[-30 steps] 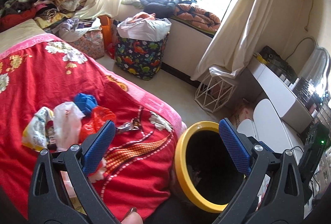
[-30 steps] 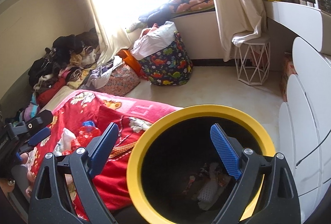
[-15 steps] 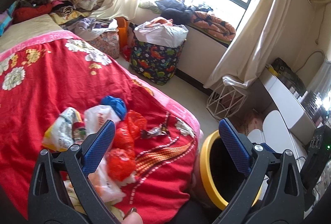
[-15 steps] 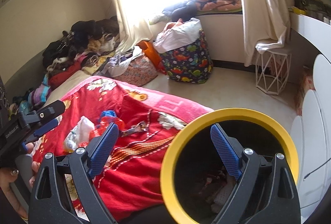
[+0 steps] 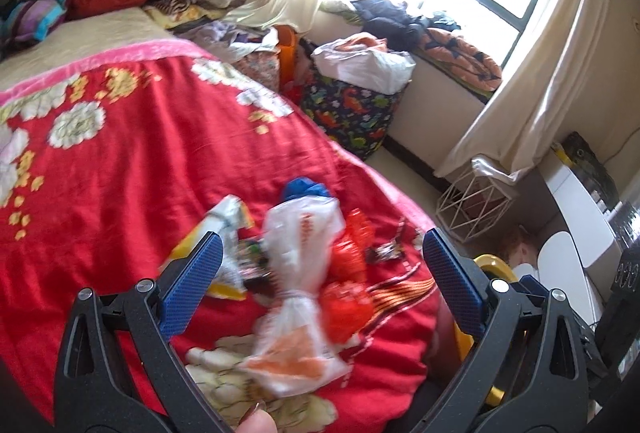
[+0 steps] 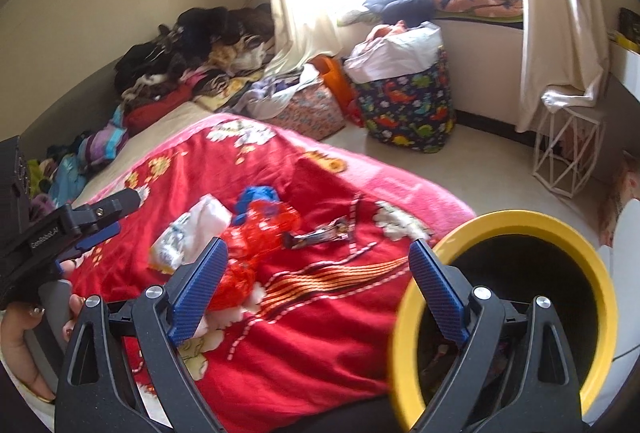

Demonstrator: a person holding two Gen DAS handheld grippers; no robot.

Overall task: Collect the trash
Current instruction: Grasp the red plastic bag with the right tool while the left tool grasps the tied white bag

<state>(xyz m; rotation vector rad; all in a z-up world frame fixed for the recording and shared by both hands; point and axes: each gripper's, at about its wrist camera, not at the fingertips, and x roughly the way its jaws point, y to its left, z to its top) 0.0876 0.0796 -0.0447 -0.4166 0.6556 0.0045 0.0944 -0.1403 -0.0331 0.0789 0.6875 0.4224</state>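
From the left wrist we see our left gripper point(image 5: 320, 273) spread wide, holding nothing, above a knotted white plastic bag point(image 5: 298, 273) among litter on the red blanket point(image 5: 120, 161).

From the right wrist, our right gripper point(image 6: 318, 285) gapes empty between a red wrapper point(image 6: 256, 229) and the yellow-rimmed bin point(image 6: 520, 225) beside the bed.

We see crumpled trash point(image 5: 304, 257) in a heap near the bed's point(image 5: 120, 161) foot edge; the yellow-rimmed bin point(image 6: 508, 229) stands upright beside that corner.
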